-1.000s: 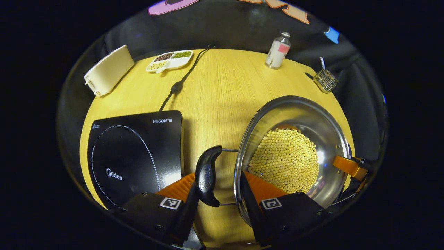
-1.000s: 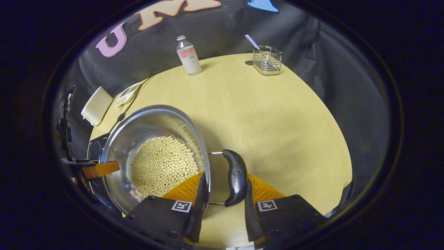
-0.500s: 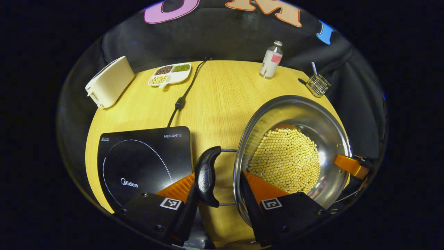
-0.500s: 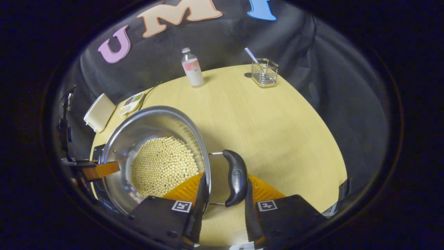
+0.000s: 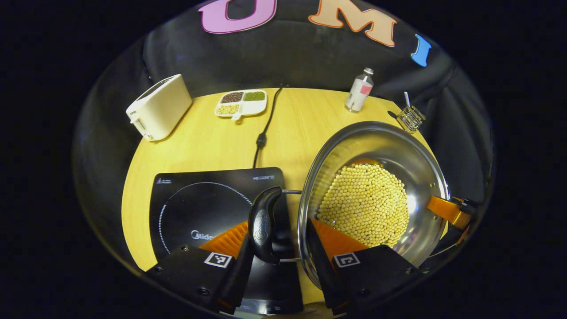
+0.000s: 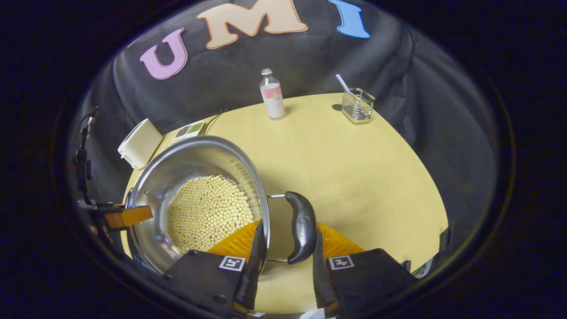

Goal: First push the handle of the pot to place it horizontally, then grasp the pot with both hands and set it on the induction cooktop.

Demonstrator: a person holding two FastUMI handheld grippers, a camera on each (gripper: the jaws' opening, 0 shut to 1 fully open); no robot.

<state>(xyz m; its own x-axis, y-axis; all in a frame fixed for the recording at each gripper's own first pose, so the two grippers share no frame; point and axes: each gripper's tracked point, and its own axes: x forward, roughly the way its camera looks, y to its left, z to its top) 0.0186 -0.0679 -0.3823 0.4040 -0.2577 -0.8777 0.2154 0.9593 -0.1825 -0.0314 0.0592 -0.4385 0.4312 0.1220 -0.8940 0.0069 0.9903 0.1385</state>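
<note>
While both claws pinch its handles, pot (image 5: 390, 146) hangs beside cooktop (image 5: 199, 199)
Left claw (image 5: 277, 261) and right claw (image 6: 283, 261) each clamp rim and handle

Bright overhead light falls on the worktop (image 5: 212, 141), dimming toward the wall. Glare glints inside the pot (image 5: 414, 201) near its far rim; the pot's (image 6: 150, 190) shadow lies just beside it. Fisheye bending curves the worktop's (image 6: 376, 177) edges; focus is sharp.

We see a staged kitchen corner in a recording booth: a round wooden table (image 5: 212, 141) holding an induction cooktop (image 5: 195, 204), a toaster (image 5: 159, 106), a divided dish of beans (image 5: 241, 103), with black cloth behind.
</note>
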